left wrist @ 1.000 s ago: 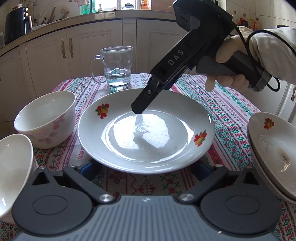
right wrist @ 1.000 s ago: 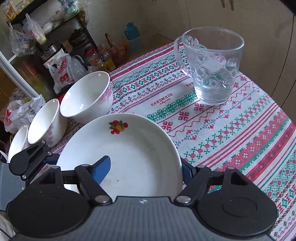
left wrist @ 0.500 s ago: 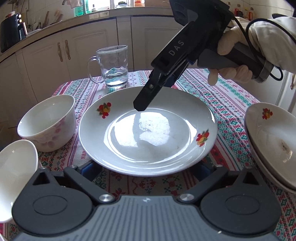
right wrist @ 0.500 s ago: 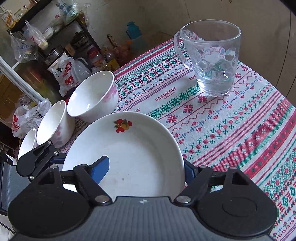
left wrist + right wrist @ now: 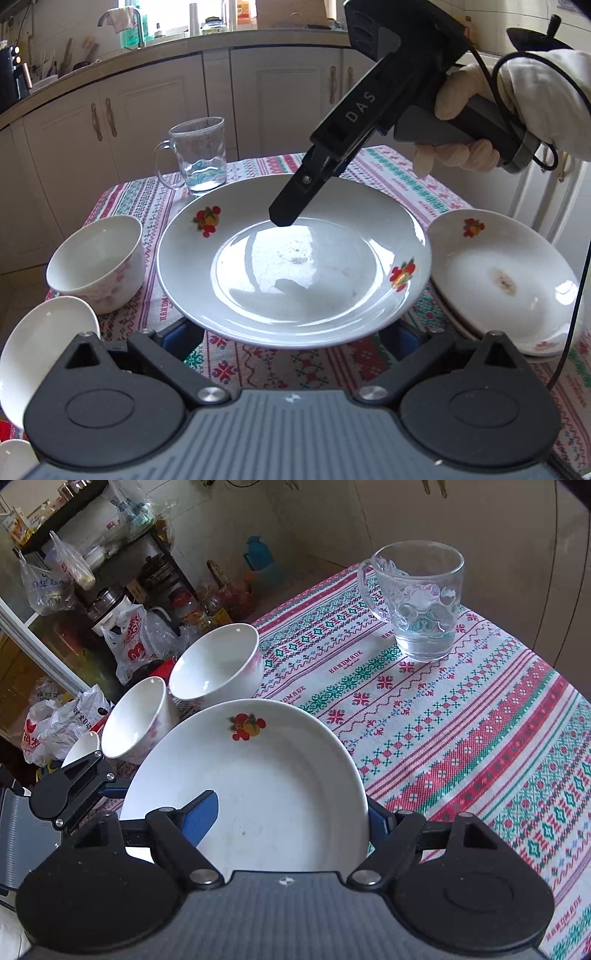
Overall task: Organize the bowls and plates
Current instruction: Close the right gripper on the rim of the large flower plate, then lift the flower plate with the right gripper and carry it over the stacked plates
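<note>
Left fingers [image 5: 177, 332] first: spread wide, both blue pads tucked low under the near rim of the round white plate with red fruit decals [image 5: 295, 266]. The rim hides their tips, so whether they touch it, I cannot tell.

Over to the right fingers [image 5: 203, 812], also set wide. They straddle the same plate's [image 5: 258, 786] rim from the opposite side. One blue pad hangs over the plate's well and the other sits just outside the rim, with no pinch showing. From the left wrist view that right finger [image 5: 291, 210] slants down onto the far half of the plate.

So the plate lies dead ahead of both pairs of fingers, caught between the two hands. It is round, so no long axis to line up. Neither hand is clearly nearer. Whether it rests flat on the cloth-covered worktop [image 5: 461, 738] is hard to judge.

Outward now. To the right of the left fingers, just beside the plate, sits a stack of matching white plates [image 5: 498, 280], the top one stained. That looks like the likely destination, a short sideways carry to the right. To the left stand two white ceramic bowls [image 5: 96, 258] and [image 5: 44, 343], near each other. Beyond the far rim is a clear glass mug [image 5: 201, 155] with a little water, apart from the plate.
</note>
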{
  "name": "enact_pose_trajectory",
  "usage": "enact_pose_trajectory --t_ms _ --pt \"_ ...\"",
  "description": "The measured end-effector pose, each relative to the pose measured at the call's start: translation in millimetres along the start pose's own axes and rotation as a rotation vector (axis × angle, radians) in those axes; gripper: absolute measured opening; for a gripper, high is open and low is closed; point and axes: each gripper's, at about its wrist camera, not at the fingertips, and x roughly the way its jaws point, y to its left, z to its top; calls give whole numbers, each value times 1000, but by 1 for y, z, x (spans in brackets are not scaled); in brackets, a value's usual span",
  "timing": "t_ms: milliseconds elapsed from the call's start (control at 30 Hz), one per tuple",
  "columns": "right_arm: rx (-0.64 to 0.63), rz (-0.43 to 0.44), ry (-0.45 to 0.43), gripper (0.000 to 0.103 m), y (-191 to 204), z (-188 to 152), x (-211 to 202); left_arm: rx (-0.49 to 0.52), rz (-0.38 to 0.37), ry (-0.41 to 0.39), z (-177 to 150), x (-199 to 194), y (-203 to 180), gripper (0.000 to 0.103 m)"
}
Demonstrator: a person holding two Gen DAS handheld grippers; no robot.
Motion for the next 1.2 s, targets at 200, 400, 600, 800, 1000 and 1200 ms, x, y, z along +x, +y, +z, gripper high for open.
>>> enact_pose_trajectory --t_ms 200,400,600,800,1000,1200 --pt "11 -34 -29 85 18 -17 -22 37 -38 -19 0 -19 -9 100" --pt "38 -70 -76 85 35 -41 -49 77 -91 -25 -1 -30 -21 100" --pt "84 -113 -109 85 44 -72 -68 125 -153 -30 -3 -38 -38 100" --pt "146 -145 -136 85 43 -108 -80 177 -210 -21 -4 -39 -57 100" --pt "201 -170 -159 85 41 -142 -94 213 -260 -10 -8 -39 -75 100" --pt "250 -190 -177 85 37 -169 -101 244 -290 6 -10 -36 -89 100"
